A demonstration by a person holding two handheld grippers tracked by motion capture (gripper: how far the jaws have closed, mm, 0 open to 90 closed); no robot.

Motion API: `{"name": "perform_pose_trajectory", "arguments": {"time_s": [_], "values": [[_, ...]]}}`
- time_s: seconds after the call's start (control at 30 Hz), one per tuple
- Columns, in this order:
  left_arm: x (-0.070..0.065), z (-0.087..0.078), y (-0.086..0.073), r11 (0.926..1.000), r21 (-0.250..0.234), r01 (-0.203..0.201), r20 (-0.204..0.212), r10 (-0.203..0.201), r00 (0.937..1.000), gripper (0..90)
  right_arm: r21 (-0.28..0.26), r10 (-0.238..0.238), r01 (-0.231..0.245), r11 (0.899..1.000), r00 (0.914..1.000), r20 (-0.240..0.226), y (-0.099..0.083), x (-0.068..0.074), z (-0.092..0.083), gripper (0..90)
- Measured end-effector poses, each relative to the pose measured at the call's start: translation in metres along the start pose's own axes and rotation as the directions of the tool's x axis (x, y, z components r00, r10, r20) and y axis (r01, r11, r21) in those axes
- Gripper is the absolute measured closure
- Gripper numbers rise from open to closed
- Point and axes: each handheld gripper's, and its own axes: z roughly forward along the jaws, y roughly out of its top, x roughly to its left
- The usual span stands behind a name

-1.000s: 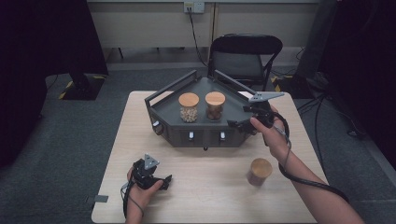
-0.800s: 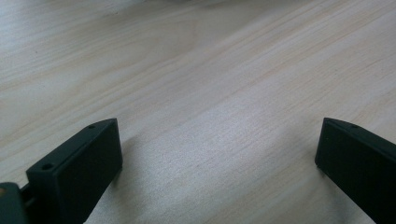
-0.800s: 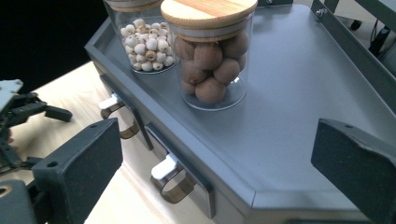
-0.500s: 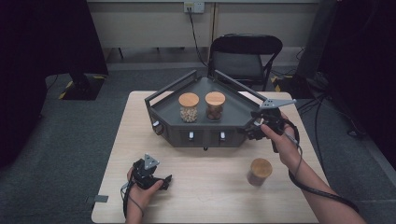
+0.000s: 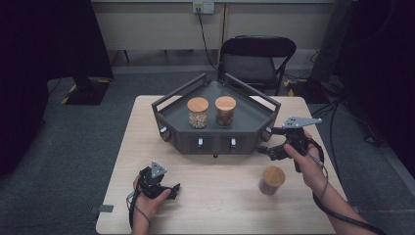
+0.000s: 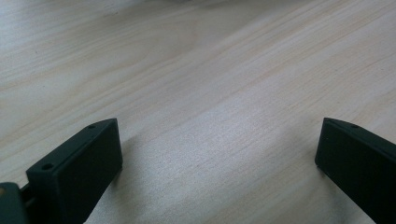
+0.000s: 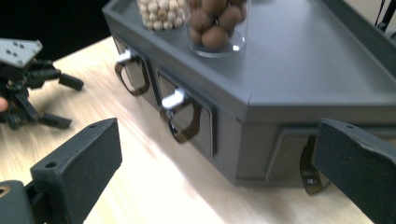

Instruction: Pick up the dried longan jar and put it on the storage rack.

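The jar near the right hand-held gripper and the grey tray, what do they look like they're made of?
Jar: clear wall, glass or clear plastic, since dark contents show through; the tan matte lid looks like wood or bamboo. Tray: dark grey with a smooth matte finish and crisp edges, probably painted metal or moulded plastic; the look leaves it open.
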Motion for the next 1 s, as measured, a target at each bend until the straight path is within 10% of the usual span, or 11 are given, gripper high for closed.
{"name": "perform_pose_trajectory", "arguments": {"time_s": [1.0], "values": [[0.000,0.000,0.000,1.0000,-0.001,0.001,0.001,-0.001,1.0000,0.0,0.018,0.023,-0.023,1.000,0.9997,-0.008,-0.064,0.001,-0.023,0.7]]}}
